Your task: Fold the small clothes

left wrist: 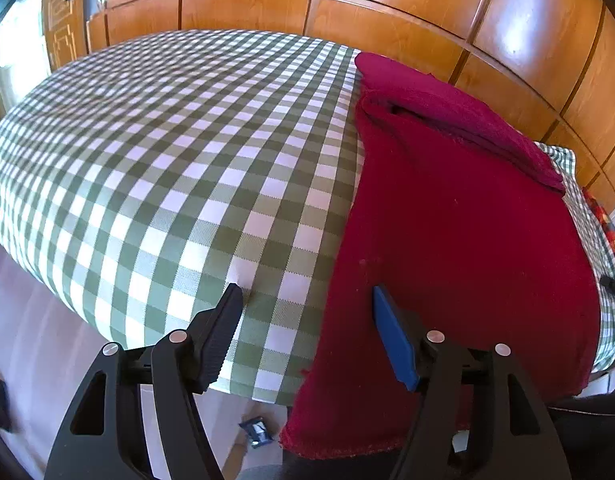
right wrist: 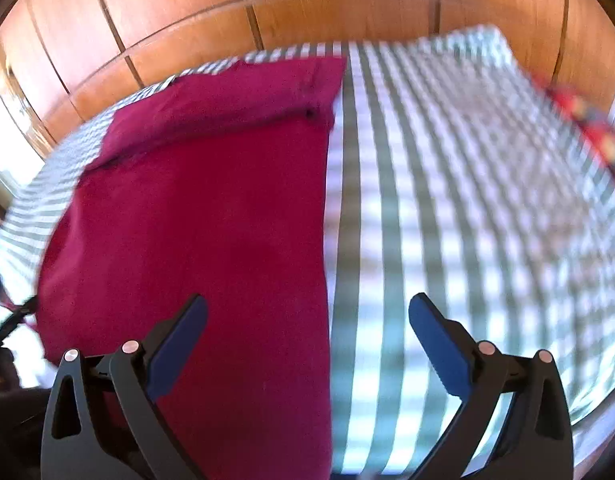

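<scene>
Now both grippers' fingers wide w/ nothing held, left gripper & right gripper over red cloth on checked table.

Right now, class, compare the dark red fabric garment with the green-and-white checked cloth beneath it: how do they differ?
The dark red fabric garment is one plain colour; the green-and-white checked cloth is patterned. The garment covers only a strip of the table; the cloth covers the whole top. The garment's far end is folded back onto itself; the cloth lies in one smooth layer. Both hang over the near edge.
</scene>
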